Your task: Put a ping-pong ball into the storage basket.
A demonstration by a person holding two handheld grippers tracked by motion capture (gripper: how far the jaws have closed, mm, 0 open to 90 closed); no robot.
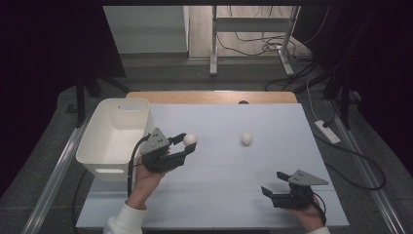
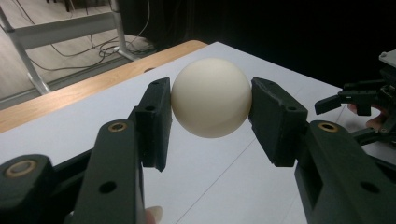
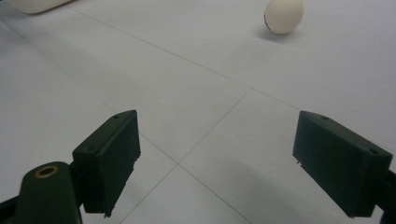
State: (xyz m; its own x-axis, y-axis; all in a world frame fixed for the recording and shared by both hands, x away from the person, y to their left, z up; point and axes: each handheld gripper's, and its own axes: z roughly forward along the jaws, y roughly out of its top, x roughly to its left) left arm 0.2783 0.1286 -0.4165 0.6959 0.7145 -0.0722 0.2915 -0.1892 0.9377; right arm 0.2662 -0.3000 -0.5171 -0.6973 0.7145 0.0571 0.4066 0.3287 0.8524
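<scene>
My left gripper (image 1: 189, 143) is shut on a white ball (image 1: 190, 139), held just above the table beside the bin. In the left gripper view the white ball (image 2: 211, 97) sits squeezed between both black pads, with the left gripper (image 2: 211, 122) pointing across the white table. A second white ball (image 1: 247, 139) lies free on the table's middle; in the right gripper view this second white ball (image 3: 283, 16) rests far ahead. My right gripper (image 1: 274, 184) rests near the front right edge, jaws wide apart. Nothing lies between the pads of the right gripper (image 3: 233, 161).
A white plastic bin (image 1: 100, 141) with handle slots stands at the table's left edge, close to my left hand. The table is covered by a white sheet (image 1: 234, 195); its wooden rim (image 1: 209, 96) shows at the back. Cables and a desk frame (image 1: 253, 34) lie on the floor beyond.
</scene>
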